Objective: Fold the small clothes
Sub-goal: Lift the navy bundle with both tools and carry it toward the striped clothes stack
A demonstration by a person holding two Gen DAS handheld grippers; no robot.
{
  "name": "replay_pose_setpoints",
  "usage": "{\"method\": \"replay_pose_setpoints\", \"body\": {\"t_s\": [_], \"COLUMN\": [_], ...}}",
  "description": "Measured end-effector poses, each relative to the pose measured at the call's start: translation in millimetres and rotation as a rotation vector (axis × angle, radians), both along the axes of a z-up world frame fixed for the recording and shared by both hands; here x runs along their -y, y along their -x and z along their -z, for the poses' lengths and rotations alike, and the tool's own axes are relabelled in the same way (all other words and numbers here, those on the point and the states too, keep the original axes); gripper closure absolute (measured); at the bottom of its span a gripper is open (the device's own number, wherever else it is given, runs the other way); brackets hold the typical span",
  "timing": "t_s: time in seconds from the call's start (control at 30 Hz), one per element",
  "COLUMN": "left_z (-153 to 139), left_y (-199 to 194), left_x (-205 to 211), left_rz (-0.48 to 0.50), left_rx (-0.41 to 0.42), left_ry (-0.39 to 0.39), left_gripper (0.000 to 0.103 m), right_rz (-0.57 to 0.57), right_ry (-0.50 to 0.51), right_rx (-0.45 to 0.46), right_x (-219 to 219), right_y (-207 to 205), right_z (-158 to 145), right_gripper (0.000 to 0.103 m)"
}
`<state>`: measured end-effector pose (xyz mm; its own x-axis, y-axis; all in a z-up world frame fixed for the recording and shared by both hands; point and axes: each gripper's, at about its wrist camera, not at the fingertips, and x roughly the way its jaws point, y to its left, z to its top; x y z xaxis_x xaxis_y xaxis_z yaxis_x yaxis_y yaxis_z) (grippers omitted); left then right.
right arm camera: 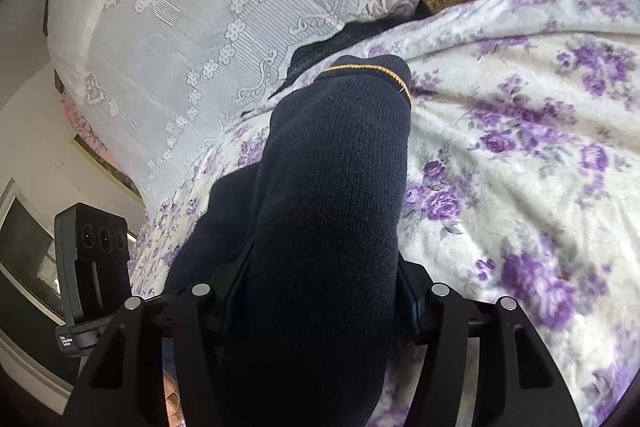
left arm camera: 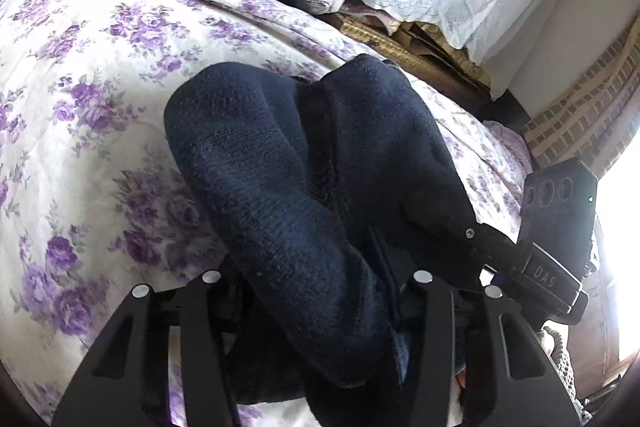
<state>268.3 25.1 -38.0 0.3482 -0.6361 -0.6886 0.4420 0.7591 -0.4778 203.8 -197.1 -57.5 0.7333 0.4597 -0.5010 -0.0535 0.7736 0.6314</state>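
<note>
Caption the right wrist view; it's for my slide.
Right gripper closed around a navy knit garment over a purple-flowered bedspread.

A dark navy knitted garment (left arm camera: pixel 280 187), bunched and doubled over itself, humps up over a floral bedspread (left arm camera: pixel 100 87); its far hem (right arm camera: pixel 372 71) carries a thin yellow stitched line, and the near end drapes toward the cameras

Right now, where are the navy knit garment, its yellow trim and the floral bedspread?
navy knit garment (right arm camera: pixel 332 195): right wrist view, middle of the knit.
yellow trim (right arm camera: pixel 360 68): right wrist view, stitched far edge.
floral bedspread (left arm camera: pixel 92 99): left wrist view, bare printed area.
</note>
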Motion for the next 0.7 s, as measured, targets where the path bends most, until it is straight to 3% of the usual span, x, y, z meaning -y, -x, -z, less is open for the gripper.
{"method": "replay_pose_setpoints", "body": {"t_s": [0.43, 0.7], "left_z": [-13.1, -16.4], "left_y": [77.4, 128.7], "left_x": [41.8, 54.3], "left_rz": [0.071, 0.112], "left_rx": [0.108, 0.122], "left_ry": [-0.091, -0.104], "left_gripper": [0.056, 0.056], "right_rz": [0.073, 0.082], "right_ry": [0.022, 0.033], "right_rx": [0.015, 0.007], "right_x": [25.2, 32.6], "right_y": [78.8, 127.7], "right_z": [-11.7, -14.9], "right_gripper": [0.042, 0.043]}}
